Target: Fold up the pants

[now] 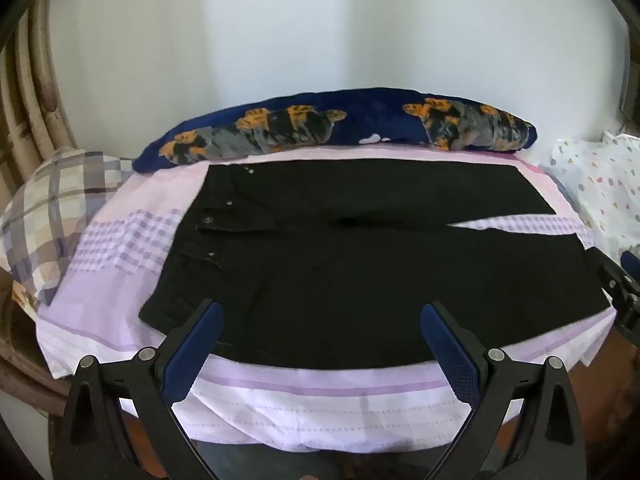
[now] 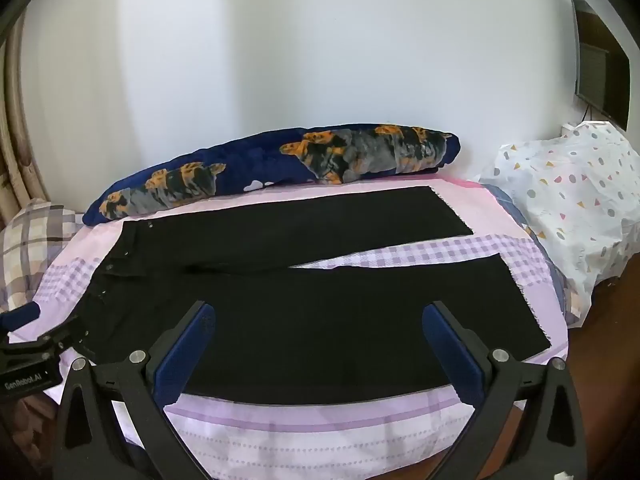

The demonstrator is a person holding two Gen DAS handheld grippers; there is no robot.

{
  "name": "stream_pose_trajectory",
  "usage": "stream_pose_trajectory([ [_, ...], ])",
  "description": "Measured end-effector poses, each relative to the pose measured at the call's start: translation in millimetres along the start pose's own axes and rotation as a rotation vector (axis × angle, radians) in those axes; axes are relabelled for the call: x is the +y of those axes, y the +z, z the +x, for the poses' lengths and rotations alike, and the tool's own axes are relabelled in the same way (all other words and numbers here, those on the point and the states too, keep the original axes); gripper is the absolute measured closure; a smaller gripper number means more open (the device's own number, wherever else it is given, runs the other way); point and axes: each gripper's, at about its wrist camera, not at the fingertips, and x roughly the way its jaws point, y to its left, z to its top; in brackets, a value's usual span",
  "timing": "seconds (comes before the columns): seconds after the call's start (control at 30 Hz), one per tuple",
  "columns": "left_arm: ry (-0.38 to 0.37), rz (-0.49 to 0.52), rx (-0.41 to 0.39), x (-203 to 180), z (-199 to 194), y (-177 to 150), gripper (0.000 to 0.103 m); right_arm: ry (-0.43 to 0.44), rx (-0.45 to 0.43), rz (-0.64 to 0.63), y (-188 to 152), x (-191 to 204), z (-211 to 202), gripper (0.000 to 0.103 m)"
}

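Black pants (image 1: 360, 264) lie spread flat on the bed, waistband to the left and both legs running right with a narrow gap between them. In the right wrist view the same pants (image 2: 300, 320) show their two hems at the right. My left gripper (image 1: 320, 312) is open above the near edge by the waist end, nothing between its blue pads. My right gripper (image 2: 320, 312) is open over the near leg, also with nothing in it. Part of the right gripper (image 1: 618, 288) shows at the right edge of the left wrist view; the left gripper's body (image 2: 28, 360) shows at the left of the right wrist view.
A lilac checked sheet (image 1: 320, 400) covers the bed. A rolled navy blanket with orange and grey print (image 1: 340, 124) lies along the far side by the white wall. A plaid pillow (image 1: 48, 208) sits at the left, a dotted white bundle (image 2: 572, 200) at the right.
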Motion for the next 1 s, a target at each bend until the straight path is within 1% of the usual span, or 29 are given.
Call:
stream_pose_trajectory([
  [0.1, 0.006, -0.015, -0.007, -1, -4, -2, 0.004, -0.002, 0.001, 0.001, 1, 4, -1, 0.000],
  [0.13, 0.018, -0.005, 0.012, -5, -1, -4, 0.004, -0.001, 0.007, 0.003, 3, 6, -1, 0.000],
  [0.17, 0.014, 0.000, 0.035, -11, 2, -4, 0.004, 0.004, 0.014, 0.011, 3, 5, 0, 0.000],
  [0.23, 0.008, -0.013, 0.037, -16, 4, -8, 0.004, 0.008, 0.015, 0.010, 2, 7, 0, 0.000],
  [0.3, -0.005, -0.038, 0.045, -14, 5, -9, 0.004, 0.011, 0.018, 0.010, -3, 9, 3, 0.000],
  [0.37, -0.033, -0.063, 0.052, 0, 6, -13, 0.004, 0.012, 0.028, 0.005, -1, 8, 5, 0.000],
  [0.4, -0.035, -0.063, 0.062, 5, 9, -12, 0.004, 0.008, 0.032, -0.001, -1, 9, 5, 0.000],
  [0.67, -0.026, -0.061, 0.085, 7, 16, -18, 0.004, 0.006, 0.044, -0.015, -6, 15, 10, 0.000],
  [1.0, -0.015, -0.046, 0.088, 6, 19, -21, 0.004, 0.010, 0.059, -0.009, -9, 15, 15, 0.000],
])
